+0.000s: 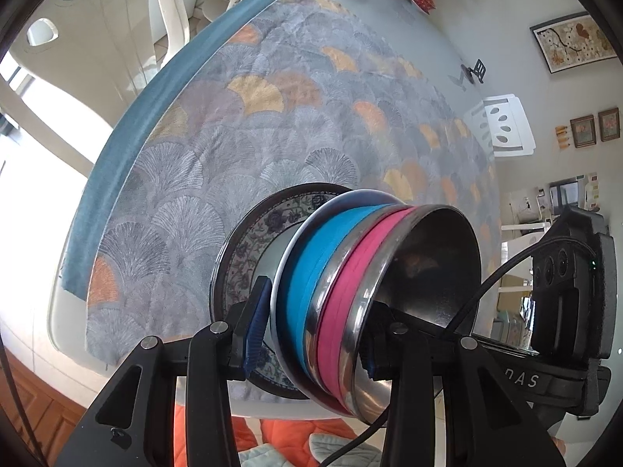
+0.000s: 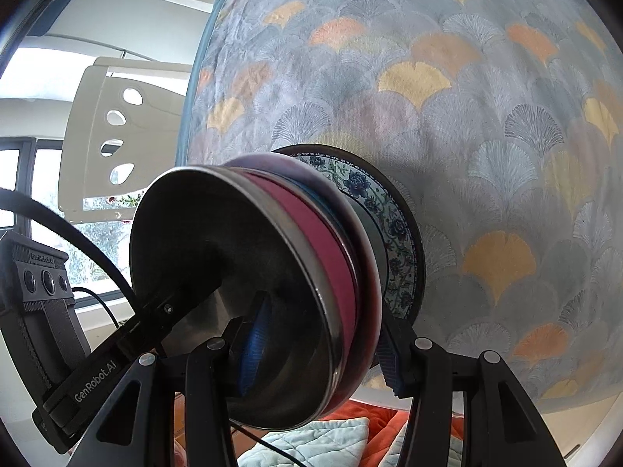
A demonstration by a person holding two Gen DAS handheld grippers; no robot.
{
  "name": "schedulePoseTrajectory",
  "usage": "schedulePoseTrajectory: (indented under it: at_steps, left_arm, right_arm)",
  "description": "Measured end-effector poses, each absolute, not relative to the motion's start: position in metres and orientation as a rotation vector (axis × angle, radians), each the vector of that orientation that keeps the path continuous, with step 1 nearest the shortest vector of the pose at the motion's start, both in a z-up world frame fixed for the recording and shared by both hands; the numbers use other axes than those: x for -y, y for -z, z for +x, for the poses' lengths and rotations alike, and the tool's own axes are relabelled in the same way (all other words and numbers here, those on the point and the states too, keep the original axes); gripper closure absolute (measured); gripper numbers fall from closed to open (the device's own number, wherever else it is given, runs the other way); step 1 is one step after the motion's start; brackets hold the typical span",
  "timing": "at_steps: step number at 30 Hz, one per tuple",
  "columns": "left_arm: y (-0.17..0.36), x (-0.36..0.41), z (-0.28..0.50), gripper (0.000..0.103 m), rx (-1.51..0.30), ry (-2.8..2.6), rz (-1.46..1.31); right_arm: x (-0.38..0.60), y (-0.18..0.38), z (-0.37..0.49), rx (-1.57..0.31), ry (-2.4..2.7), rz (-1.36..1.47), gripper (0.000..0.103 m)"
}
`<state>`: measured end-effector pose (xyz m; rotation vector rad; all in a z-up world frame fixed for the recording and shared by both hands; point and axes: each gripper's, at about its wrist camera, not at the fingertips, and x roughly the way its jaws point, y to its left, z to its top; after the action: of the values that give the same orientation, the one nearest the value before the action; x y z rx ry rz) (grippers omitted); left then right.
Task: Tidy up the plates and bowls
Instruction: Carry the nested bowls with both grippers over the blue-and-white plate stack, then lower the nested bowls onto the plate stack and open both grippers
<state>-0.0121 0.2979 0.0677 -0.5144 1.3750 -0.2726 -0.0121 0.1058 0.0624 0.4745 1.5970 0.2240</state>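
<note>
fan-print cloth [image 1: 249, 148] on white table [image 1: 62, 311] — chairs [image 1: 502, 124] beside | nested bowls [image 1: 350, 292] gripped

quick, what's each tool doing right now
left tool: shut on the stack of bowls and plate
right tool: shut on the same stack

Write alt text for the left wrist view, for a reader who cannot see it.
The left tongs clamp the rims of two nested steel bowls, one with a blue band and one with a pink band, stacked on a floral plate. Behind lies a table under a fan-patterned cloth, and the right tongs' body shows at the right edge.
</note>
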Motion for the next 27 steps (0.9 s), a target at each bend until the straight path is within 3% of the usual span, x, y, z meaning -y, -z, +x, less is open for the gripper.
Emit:
schedulePoseTrajectory:
  at_steps: [10,27]
  left_arm:
    - [-0.076,-0.309,-0.013,0.067,-1.335,0.292,-0.531]
    - [-0.187,-0.301,-0.020,0.064,-1.014,0.218,-0.193]
  right_arm:
    - [-0.103,-0.071,-0.016,-1.553,-0.229,0.482,0.053]
    - [-0.084,-0.179,-0.048,-1.231,-0.156,0.308,0.048]
